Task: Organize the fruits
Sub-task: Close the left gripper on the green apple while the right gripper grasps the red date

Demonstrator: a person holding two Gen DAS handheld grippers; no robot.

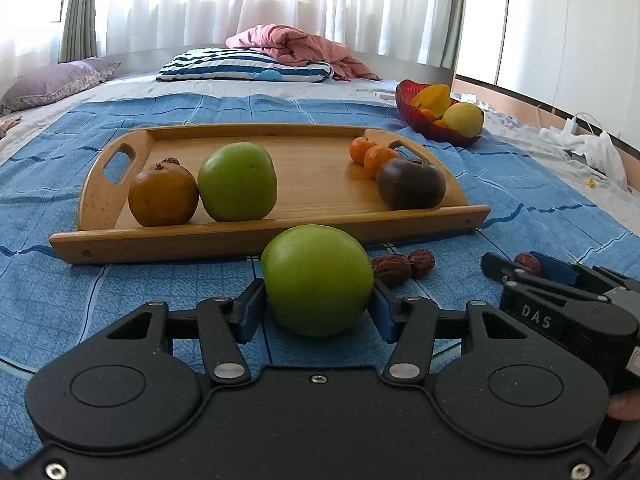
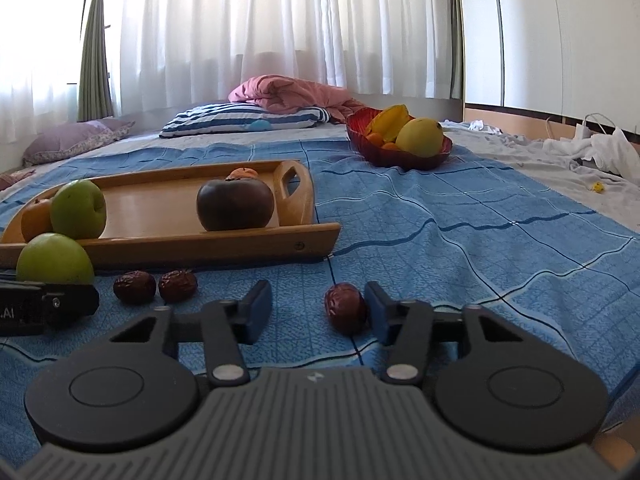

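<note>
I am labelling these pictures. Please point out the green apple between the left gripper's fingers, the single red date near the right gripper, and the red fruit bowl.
green apple [image 1: 318, 278], left wrist view, front face.
red date [image 2: 345, 307], right wrist view, middle.
red fruit bowl [image 2: 384, 156], right wrist view, front wall.

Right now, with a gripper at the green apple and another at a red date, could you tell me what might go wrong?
1. The left gripper spans the round green apple; smooth skin could slip or roll toward the wooden tray.
2. The date sits against one finger of the right gripper, off-centre, so closing may push it aside.
3. Two loose dates lie between the grippers and could get knocked.
</note>
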